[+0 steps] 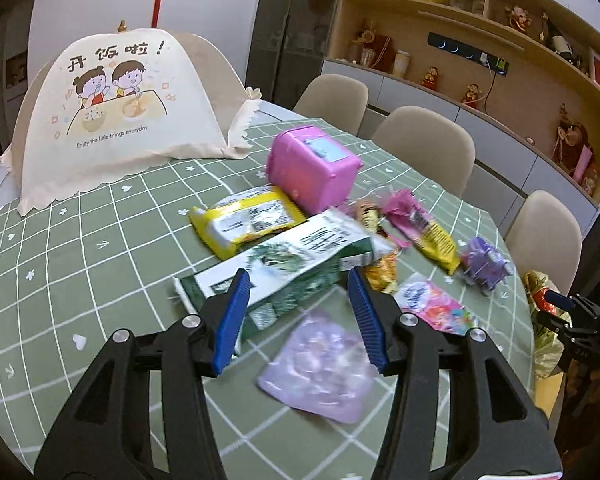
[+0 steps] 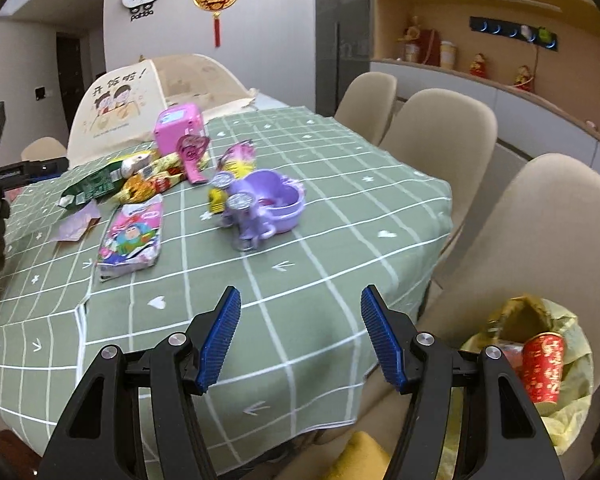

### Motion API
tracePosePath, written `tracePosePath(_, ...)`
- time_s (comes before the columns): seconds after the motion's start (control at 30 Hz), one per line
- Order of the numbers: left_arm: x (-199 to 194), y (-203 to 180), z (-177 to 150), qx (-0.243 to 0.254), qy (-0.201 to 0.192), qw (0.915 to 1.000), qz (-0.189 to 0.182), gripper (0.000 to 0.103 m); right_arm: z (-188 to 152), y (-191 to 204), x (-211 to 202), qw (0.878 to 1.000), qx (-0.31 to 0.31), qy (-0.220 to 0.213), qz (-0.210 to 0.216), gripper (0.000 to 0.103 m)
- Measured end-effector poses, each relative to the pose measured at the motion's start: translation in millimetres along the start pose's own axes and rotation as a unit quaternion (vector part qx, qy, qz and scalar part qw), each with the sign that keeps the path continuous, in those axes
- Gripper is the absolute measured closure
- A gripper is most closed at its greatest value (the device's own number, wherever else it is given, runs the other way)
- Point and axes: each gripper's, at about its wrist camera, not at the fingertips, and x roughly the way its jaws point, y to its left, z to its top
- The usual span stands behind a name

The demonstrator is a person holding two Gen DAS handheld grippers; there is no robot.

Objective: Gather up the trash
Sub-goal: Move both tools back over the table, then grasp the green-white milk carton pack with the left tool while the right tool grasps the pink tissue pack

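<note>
Wrappers lie scattered on the green checked tablecloth (image 1: 100, 240). My left gripper (image 1: 298, 276) hovers open over them, gripping nothing. A green and white carton (image 1: 284, 260) lies flat on the cloth just beyond its tips. A pale purple pouch (image 1: 320, 372) lies below the jaws. Further back are a yellow wrapper (image 1: 248, 220) and a pink and yellow wrapper (image 1: 420, 228). My right gripper (image 2: 300, 292) stands open and empty over the table's near edge. A pink cartoon packet (image 2: 132, 236) lies ahead to its left. A bin with a yellow bag (image 2: 572, 364) holds a red paper cup (image 2: 544, 364).
A pink box (image 1: 312, 168) and a purple toy (image 2: 260, 204) stand among the wrappers. A cream food cover (image 1: 112, 120) fills the table's far left. Beige chairs (image 2: 440, 132) line the right side. Shelves with ornaments are behind them.
</note>
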Motion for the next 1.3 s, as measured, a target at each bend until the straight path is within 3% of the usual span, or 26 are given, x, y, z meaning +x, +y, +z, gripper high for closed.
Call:
tracePosePath(0.17,11,8,6,0.003,0.008,0.9999,-0.013,0.054,-1,16,4,1.0,-0.03,0.009,0.003,0.044)
tracePosePath(0.3,26,8,20,0.043,0.026,0.9974,-0.053,0.05,-1,23,6,0.999,-0.034,0.011,0.01,0.044)
tracePosePath(0.37,37,10,29,0.056,0.027,0.9972,-0.042,0.049,-1,24,5,0.999,-0.032,0.009,0.014,0.044)
tracePosePath(0.47,61,25,41,0.023,0.056,0.9967,-0.053,0.049,-2,26,2,0.999,-0.034,0.008,0.014,0.044)
tracePosePath(0.57,85,40,39,-0.029,0.108,0.9879,-0.107,0.049,-3,25,0,0.999,-0.037,0.009,0.013,0.044)
tracePosePath(0.63,87,43,33,-0.043,0.121,0.9835,-0.128,0.046,-4,23,0,0.999,-0.035,0.009,0.013,0.044)
tracePosePath(0.73,80,35,22,-0.04,0.142,0.9721,-0.182,0.041,-4,20,0,0.999,-0.031,0.011,0.017,0.044)
tracePosePath(0.8,74,25,14,-0.02,0.15,0.9688,-0.196,0.039,-4,19,3,0.999,-0.028,0.014,0.021,0.044)
tracePosePath(1.0,58,-8,1,0.05,0.149,0.9714,-0.178,0.037,-3,28,8,0.999,-0.031,0.013,0.034,0.044)
tracePosePath(1.13,60,-30,-7,0.114,0.16,0.9738,-0.114,0.037,-5,33,8,0.999,-0.04,0.013,0.031,0.044)
tracePosePath(1.2,61,-30,-8,0.108,0.164,0.9758,-0.097,0.038,-2,34,8,0.999,-0.037,0.012,0.032,0.044)
tracePosePath(1.3,56,-24,-5,0.059,0.151,0.9829,-0.087,0.052,4,36,6,0.998,-0.029,0.008,0.046,0.044)
